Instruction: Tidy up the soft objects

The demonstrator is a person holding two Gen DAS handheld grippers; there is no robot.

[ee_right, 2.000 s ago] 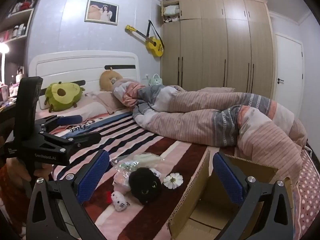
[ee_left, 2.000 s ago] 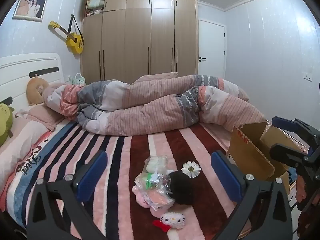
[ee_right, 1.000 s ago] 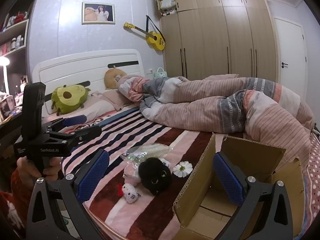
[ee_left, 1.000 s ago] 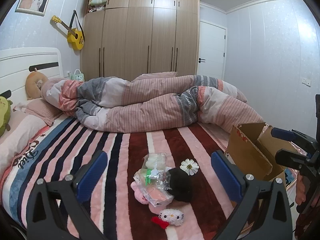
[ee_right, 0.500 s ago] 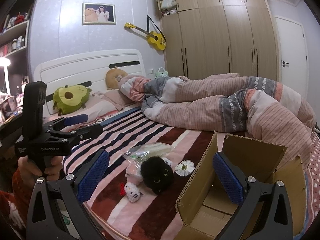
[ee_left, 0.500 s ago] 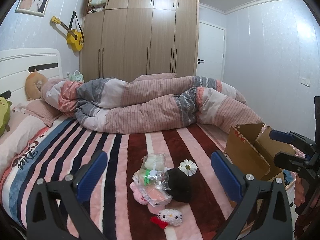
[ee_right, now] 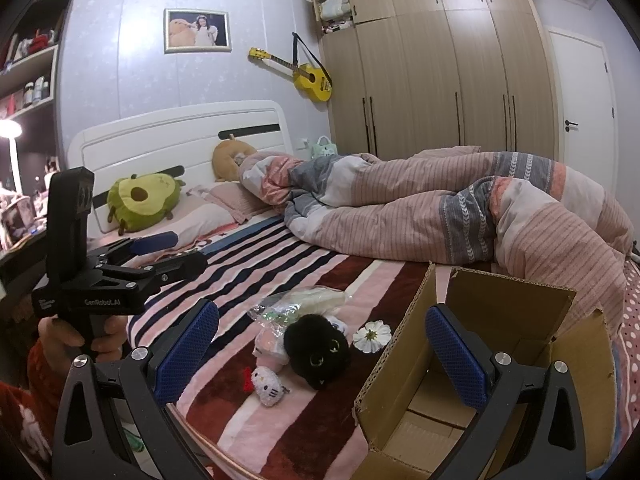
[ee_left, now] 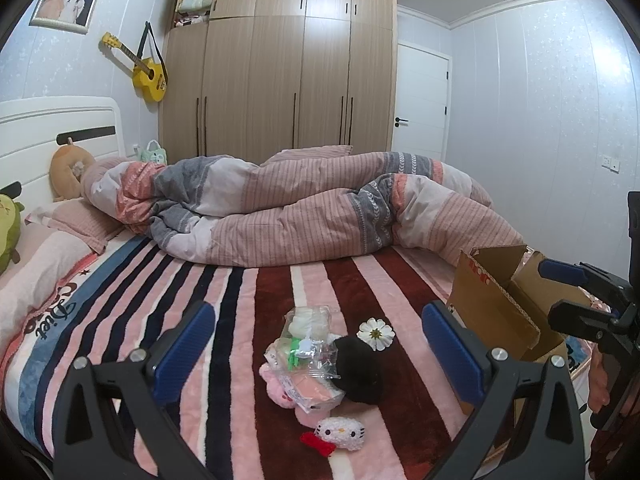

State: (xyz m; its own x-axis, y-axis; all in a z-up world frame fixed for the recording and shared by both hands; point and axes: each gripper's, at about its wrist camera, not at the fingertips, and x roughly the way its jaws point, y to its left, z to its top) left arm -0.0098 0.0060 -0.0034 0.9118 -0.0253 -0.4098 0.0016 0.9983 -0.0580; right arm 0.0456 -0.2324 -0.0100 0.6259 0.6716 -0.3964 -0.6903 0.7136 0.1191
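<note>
A pile of soft toys lies on the striped blanket near the bed's front edge: a black plush cat (ee_left: pixel 360 368) (ee_right: pixel 316 350), a white kitty plush with a red bow (ee_left: pixel 340 434) (ee_right: pixel 266 384), a pink plush (ee_left: pixel 278 384), a clear bag of soft items (ee_left: pixel 308 344) (ee_right: pixel 298 304) and a white fabric flower (ee_left: pixel 376 332) (ee_right: pixel 372 336). An open cardboard box (ee_left: pixel 496 304) (ee_right: pixel 480 364) stands to their right. My left gripper (ee_left: pixel 316 352) is open above the pile. My right gripper (ee_right: pixel 322 356) is open, between the pile and the box.
A rumpled striped duvet (ee_left: pixel 320 208) lies across the far half of the bed. An avocado cushion (ee_right: pixel 142 200) and a round tan cushion (ee_right: pixel 230 160) rest by the white headboard. A wardrobe (ee_left: pixel 280 80) and a door (ee_left: pixel 420 104) stand behind.
Both grippers have drifted slightly, so the views shifted a little. The right view now shows more of the box's inside. The toys and the box have not moved.
</note>
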